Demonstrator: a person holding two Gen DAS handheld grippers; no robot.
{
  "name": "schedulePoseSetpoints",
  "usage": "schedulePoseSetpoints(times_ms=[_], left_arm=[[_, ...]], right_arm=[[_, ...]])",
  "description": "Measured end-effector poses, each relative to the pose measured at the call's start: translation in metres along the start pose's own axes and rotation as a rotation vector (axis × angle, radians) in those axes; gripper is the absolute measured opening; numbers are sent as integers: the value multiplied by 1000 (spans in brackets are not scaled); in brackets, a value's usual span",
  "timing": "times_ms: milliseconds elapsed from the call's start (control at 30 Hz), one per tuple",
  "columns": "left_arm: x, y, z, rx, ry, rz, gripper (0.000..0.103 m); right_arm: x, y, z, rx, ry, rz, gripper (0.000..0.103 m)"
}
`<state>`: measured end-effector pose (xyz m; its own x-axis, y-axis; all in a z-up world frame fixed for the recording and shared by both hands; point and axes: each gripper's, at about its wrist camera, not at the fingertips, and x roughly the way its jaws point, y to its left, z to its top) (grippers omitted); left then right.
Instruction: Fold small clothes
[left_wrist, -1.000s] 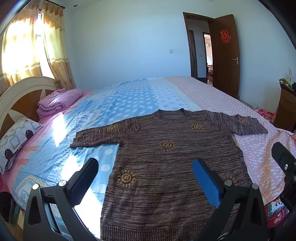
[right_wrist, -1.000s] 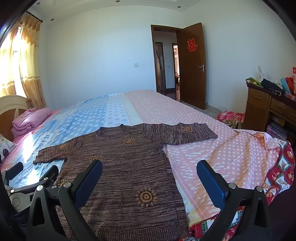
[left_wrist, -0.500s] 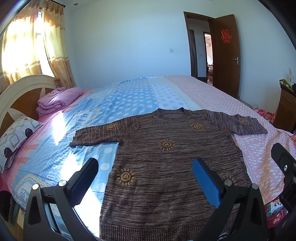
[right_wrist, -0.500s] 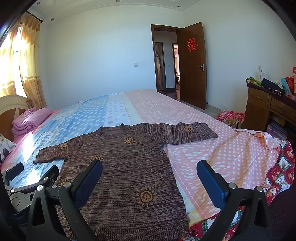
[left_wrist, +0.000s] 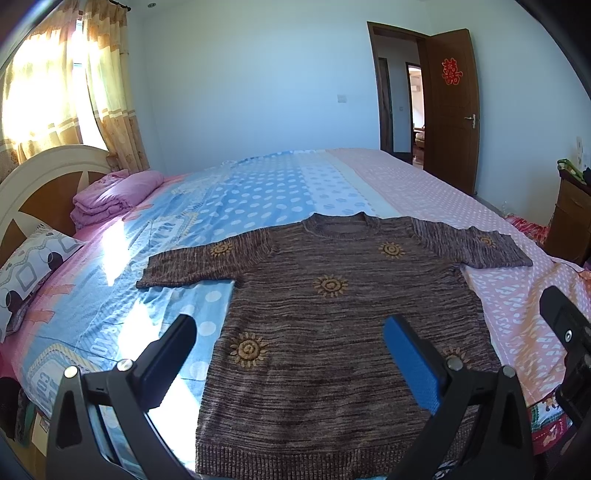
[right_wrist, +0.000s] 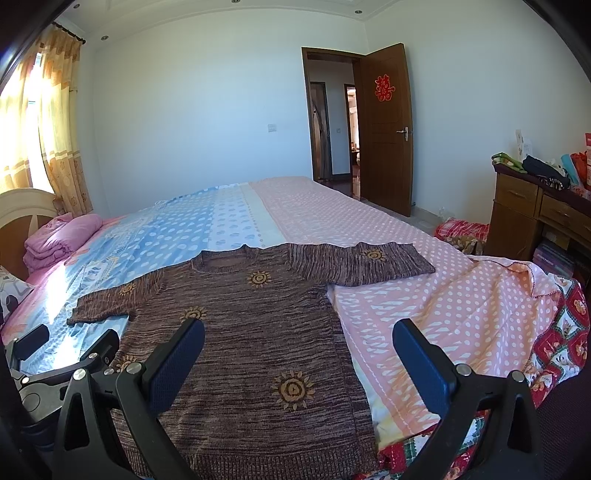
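Your left gripper and right gripper both hang spread wide and empty above the near hem of the brown knitted short-sleeved sweater with orange suns, which lies flat by the bed's near edge. Barely anything has shifted in the last second, so folding hasn't begun. Only the right view shows the wooden dresser fully.

A bed with blue and pink dotted sheets. Folded pink bedding and a patterned pillow near its headboard corner. An open brown door; a wooden dresser, apparently cluttered.
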<state>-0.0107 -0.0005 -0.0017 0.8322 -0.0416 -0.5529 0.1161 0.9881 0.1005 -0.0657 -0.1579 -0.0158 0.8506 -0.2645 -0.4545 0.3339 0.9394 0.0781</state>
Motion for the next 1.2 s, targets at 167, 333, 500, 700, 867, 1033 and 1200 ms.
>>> schedulePoseSetpoints(times_ms=[167,333,500,700,867,1033,1200], left_arm=[[1,1,0,-3,5,-3,103],[1,0,0,-6,9,-6,103],[3,-1,0,-6,16,-10,103],[10,-1,-2,-8,33,-16,103],[22,-1,-2,-3,49,-29,103],[52,9,-5,-33,100,-164,103],[100,28,7,-77,138,-155,103]], right_arm=[[1,1,1,0,2,0,102],[2,1,1,-1,5,0,102],[3,2,0,-1,10,0,102],[10,1,-4,5,24,-4,102],[24,-4,-9,15,45,-12,102],[63,-20,-16,60,119,26,102],[106,-57,2,108,159,7,102]])
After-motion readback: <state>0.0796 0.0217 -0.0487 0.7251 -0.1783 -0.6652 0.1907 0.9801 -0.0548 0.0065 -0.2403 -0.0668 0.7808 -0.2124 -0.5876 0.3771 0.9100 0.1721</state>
